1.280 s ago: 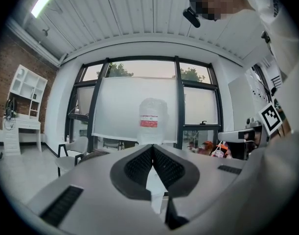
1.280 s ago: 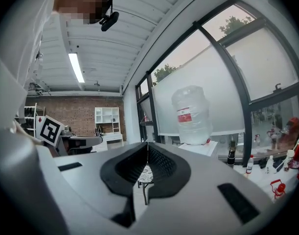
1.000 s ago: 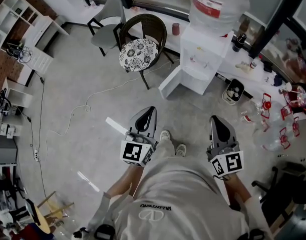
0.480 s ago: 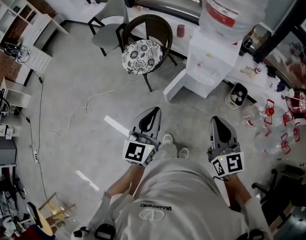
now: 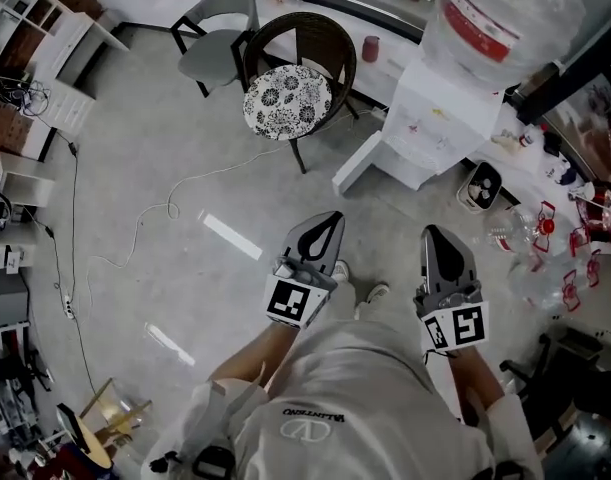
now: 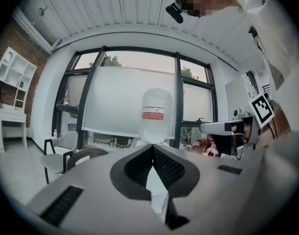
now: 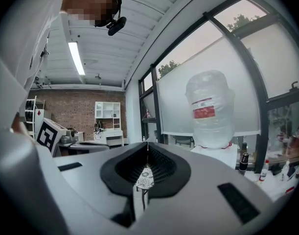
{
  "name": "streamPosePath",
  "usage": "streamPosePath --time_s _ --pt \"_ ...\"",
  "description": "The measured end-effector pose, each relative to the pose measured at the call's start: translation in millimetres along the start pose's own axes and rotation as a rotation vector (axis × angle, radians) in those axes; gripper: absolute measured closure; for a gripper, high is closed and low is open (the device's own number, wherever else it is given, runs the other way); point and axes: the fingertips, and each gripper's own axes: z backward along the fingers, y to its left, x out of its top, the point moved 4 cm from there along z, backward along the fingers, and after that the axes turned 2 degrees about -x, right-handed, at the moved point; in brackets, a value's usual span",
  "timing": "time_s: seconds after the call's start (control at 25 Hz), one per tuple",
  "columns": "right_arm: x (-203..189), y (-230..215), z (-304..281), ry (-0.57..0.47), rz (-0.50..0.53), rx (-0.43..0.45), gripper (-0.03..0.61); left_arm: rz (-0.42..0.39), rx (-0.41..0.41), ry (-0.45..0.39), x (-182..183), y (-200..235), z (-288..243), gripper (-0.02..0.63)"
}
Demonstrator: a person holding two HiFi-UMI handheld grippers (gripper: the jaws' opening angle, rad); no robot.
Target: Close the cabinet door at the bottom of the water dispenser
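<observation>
The water dispenser [image 5: 425, 128] stood on the floor [image 5: 165, 138] ahead, a bottle [image 5: 505, 18] on top, its cabinet door [image 5: 357, 165] swung out at its left. A chair [image 5: 288, 98] stood left of that door, another chair [image 5: 220, 43] behind it. The left gripper [image 5: 331, 220] and right gripper [image 5: 432, 234] were side by side, well short of the door.

Wicker chair [image 5: 288, 43] with floral cushion [image 5: 288, 103] far centre, grey chair [image 5: 217, 38] just left. White cable [image 5: 155, 213] snakes left. Red cup [image 5: 371, 48] far. Clear bottles [image 5: 533, 280] right.
</observation>
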Motion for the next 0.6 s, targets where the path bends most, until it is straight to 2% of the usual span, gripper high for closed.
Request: streamPosePath --time_s 0.16,0.28,0.44,0.6 --pt "-23 -14 -32 0.001 0.014 0.029 0.561 -0.009 0.024 -0.006 -24 25 -24 0.607" --pt "-65 -23 -50 0.007 0.021 0.082 0.561 -0.027 0.043 -0.016 -60 35 -35 0.607" --pt "-147 -33 -81 0.0 0.028 0.141 0.56 -0.065 0.034 -0.009 -138 50 -50 0.607" --pt "-255 -43 -112 0.017 -0.009 0.182 0.56 -0.097 0.042 0.027 -242 71 -67 0.607"
